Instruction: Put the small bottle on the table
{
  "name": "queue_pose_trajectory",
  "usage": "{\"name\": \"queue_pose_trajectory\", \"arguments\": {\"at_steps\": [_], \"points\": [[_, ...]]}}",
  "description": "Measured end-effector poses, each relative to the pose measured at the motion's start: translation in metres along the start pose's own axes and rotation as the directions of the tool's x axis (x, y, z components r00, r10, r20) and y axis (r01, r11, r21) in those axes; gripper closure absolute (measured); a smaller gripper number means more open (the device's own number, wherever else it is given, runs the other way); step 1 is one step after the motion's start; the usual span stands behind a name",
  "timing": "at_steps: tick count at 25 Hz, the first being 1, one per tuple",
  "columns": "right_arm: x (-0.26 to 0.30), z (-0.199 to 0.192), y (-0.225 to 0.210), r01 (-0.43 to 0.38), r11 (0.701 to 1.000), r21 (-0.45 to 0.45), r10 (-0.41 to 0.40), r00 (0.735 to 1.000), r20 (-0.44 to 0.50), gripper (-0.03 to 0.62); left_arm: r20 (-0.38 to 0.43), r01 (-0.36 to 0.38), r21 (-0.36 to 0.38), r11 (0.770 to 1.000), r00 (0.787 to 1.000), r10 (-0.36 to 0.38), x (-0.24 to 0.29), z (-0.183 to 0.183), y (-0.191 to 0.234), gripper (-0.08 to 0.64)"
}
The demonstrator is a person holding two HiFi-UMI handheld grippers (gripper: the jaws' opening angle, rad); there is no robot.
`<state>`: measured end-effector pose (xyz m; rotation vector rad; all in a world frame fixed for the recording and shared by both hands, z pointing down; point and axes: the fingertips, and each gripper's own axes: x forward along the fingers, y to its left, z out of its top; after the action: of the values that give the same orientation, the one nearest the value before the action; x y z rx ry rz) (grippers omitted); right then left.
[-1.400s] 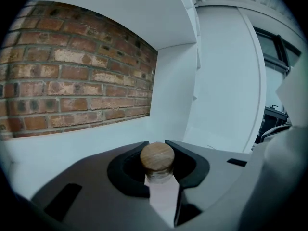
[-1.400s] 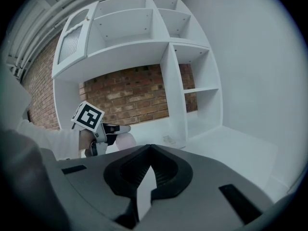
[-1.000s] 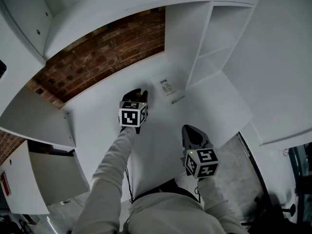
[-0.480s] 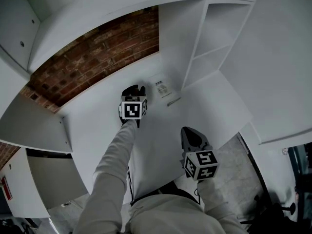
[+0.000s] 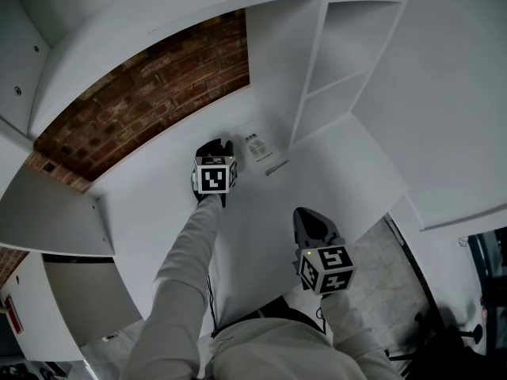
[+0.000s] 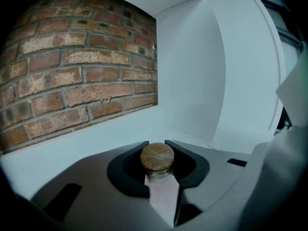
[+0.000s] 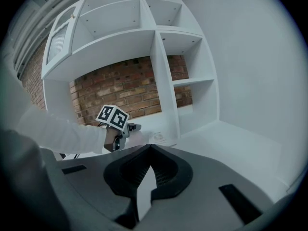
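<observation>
We have the white table (image 5: 261,212) under both hands, so room is not the worry; the shelf unit (image 5: 333,77) and the leaflet (image 5: 257,145) lying at its foot are. The left tongs (image 6: 156,143) hang just beside that leaflet, pinching the small bottle (image 6: 157,158) under its wooden lid. We cannot tell whether its base touches the table: letting go too high, or half on the paper, could topple it. The right tongs (image 7: 150,148), pressed together and empty, sit well apart, too far to steady it.
</observation>
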<state>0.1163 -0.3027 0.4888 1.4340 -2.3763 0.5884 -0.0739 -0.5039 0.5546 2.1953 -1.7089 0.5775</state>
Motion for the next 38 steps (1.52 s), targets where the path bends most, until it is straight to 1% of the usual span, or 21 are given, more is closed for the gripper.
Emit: {"name": "queue_pose_trajectory", "arguments": {"at_steps": [3,5,8,12,17,20,22,23,25,30,35,38], "points": [[0.001,0.000,-0.002,0.004,1.000,0.002,-0.004,1.000,-0.003,0.565,-0.003,0.002,0.006,1.000,1.000,-0.002,0.004,-0.002,0.000,0.448],[0.002,0.000,-0.002,0.005,1.000,0.001,-0.005,1.000,-0.005,0.565,-0.006,0.012,0.009,1.000,1.000,-0.012,0.012,-0.010,0.000,0.448],[0.002,-0.001,-0.001,0.007,1.000,0.002,-0.007,1.000,-0.007,0.565,-0.004,0.013,0.034,0.999,1.000,-0.013,0.010,-0.006,-0.002,0.448],[0.001,-0.001,0.000,0.010,1.000,-0.001,-0.010,1.000,-0.005,0.565,-0.001,0.022,0.049,0.999,1.000,-0.022,0.021,-0.017,-0.003,0.446],[-0.001,-0.003,-0.002,0.019,1.000,0.006,-0.019,1.000,-0.007,0.565,0.003,0.049,0.053,0.997,0.999,-0.049,0.019,-0.014,-0.006,0.446],[-0.002,-0.004,-0.001,0.018,1.000,0.008,-0.018,1.000,-0.007,0.565,0.003,0.040,0.057,0.998,0.999,-0.041,0.020,-0.015,-0.005,0.445],[-0.002,-0.004,-0.002,0.018,1.000,0.009,-0.018,1.000,-0.008,0.565,0.004,0.030,0.049,0.998,1.000,-0.030,0.022,-0.018,-0.001,0.418],[-0.003,-0.005,-0.002,0.018,1.000,0.009,-0.018,1.000,-0.008,0.565,0.006,0.024,0.044,0.999,1.000,-0.024,0.021,-0.018,0.001,0.394],[-0.003,-0.005,-0.003,0.017,1.000,0.009,-0.017,1.000,-0.010,0.565,0.021,0.019,0.049,0.999,1.000,-0.020,0.014,-0.010,0.002,0.354],[-0.002,-0.004,0.000,0.012,1.000,0.006,-0.012,1.000,-0.006,0.565,0.066,0.024,0.056,0.998,0.997,-0.027,0.001,0.008,-0.001,0.330],[-0.002,0.000,0.006,0.002,1.000,0.000,-0.002,1.000,0.003,0.565,0.088,0.034,0.038,0.999,0.995,-0.037,-0.014,0.019,-0.005,0.329],[-0.002,0.002,0.010,-0.003,1.000,-0.003,0.003,1.000,0.009,0.565,0.114,0.057,0.025,0.998,0.992,-0.059,-0.022,0.021,-0.008,0.330]]}}
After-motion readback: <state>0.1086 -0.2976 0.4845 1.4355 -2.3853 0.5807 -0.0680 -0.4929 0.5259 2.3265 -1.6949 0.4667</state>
